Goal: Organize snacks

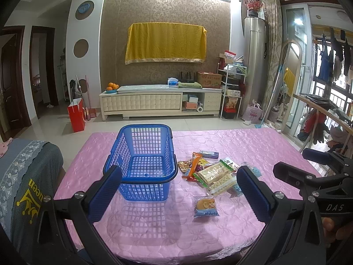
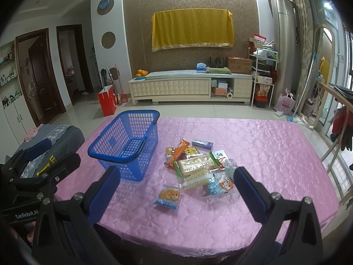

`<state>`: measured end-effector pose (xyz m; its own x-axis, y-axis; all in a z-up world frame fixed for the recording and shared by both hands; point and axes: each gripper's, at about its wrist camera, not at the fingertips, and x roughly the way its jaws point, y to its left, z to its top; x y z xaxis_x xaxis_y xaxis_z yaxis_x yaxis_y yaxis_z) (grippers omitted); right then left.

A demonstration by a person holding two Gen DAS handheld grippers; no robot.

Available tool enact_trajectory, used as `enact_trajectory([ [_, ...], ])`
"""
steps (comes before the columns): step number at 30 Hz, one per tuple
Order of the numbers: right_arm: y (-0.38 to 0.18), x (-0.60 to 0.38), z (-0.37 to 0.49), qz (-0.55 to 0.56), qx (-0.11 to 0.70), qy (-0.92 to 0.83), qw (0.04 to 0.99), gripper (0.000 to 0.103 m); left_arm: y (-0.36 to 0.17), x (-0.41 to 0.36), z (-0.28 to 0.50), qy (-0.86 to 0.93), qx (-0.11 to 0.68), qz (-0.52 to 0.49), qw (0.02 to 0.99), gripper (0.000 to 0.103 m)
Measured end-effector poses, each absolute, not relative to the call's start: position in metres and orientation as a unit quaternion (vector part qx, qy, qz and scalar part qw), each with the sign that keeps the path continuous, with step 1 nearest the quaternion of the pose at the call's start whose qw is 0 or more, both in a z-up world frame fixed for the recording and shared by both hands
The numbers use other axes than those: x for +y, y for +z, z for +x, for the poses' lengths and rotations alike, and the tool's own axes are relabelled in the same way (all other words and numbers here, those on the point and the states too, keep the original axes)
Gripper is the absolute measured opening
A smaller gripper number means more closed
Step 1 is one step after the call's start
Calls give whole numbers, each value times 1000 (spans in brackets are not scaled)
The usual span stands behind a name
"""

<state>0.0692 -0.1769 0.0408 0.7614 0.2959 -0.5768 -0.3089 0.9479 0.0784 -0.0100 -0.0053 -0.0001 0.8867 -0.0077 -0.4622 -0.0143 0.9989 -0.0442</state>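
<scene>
Fingers of the left gripper are spread wide, nothing held, above the pink tabletop; an empty blue basket is seen beside the snacks. Right gripper fingers are likewise parted over the snack pile, basket to its left.

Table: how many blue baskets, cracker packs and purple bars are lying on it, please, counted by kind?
Blue basket: 1
Cracker packs: 2
Purple bar: 1
Total: 4
</scene>
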Motion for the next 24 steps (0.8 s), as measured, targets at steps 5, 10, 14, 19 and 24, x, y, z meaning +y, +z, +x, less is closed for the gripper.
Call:
enact_trajectory([
  [5, 40, -176, 67, -10, 307, 163, 938, 103, 0, -6, -10, 3, 239, -25, 971, 103],
  [10, 40, -176, 66, -8, 308, 164, 937, 103, 0, -6, -10, 2, 239, -25, 971, 103],
  [14, 39, -174, 67, -8, 311, 166, 936, 103, -1, -5, -11, 2, 240, -24, 970, 103],
  [19, 39, -174, 67, -8, 311, 165, 936, 103, -1, -4, -12, 0, 241, -25, 970, 103],
  [24, 37, -174, 67, -3, 313, 165, 935, 103, 1, -7, -10, -6, 241, -24, 970, 103],
])
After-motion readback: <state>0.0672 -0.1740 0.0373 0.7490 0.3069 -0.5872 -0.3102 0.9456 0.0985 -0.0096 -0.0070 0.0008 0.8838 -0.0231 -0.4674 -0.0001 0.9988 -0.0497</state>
